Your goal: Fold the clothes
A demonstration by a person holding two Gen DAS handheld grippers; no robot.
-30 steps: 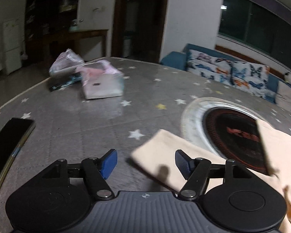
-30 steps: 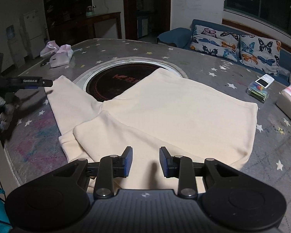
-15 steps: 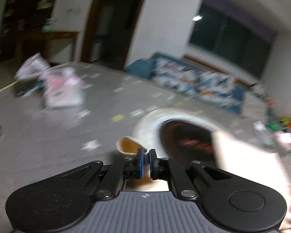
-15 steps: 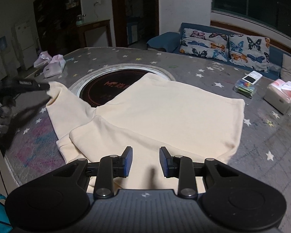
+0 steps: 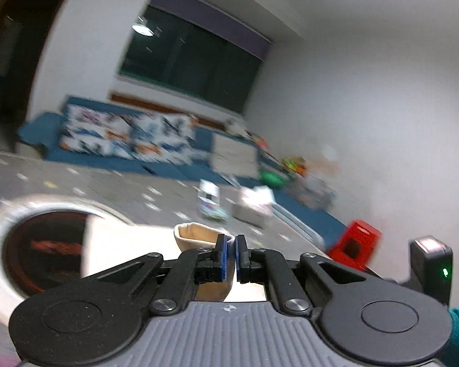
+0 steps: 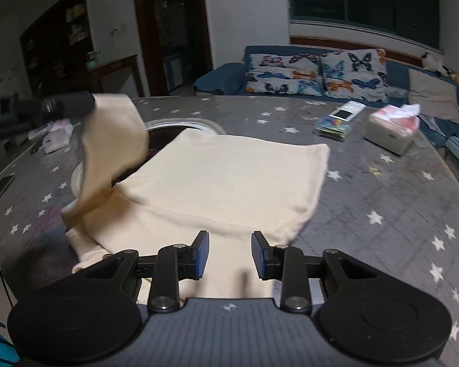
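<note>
My left gripper (image 5: pixel 231 257) has its blue-padded fingers pressed together on the cuff of a cream fabric sleeve (image 5: pixel 195 235), which curls up just behind the fingertips. In the right wrist view that same sleeve (image 6: pixel 113 140) hangs raised above the surface, pinched at its top end by my left gripper (image 6: pixel 67 105) — motion blur softens its outline. The cream sweatshirt (image 6: pixel 229 177) lies spread flat on the grey star-printed surface (image 6: pixel 382 198), its body partly covering the round dark inset ringed in white (image 6: pixel 180 124) at the middle of the surface. A fold of the garment runs across the near edge, directly ahead of my right gripper (image 6: pixel 229 253).

My right gripper has its fingers spread apart, holding nothing, above the near part of the sweatshirt; I cannot tell whether it touches the cloth.

On the far right of the surface stand a pale tissue box with pink contents (image 6: pixel 393 128) and, beside it, a small clear case with a white card on top (image 6: pixel 339 119) — both well apart from the sweatshirt. A blue sofa with butterfly-print cushions (image 6: pixel 315 73) stands beyond the surface. The left wrist view is heavily blurred.
</note>
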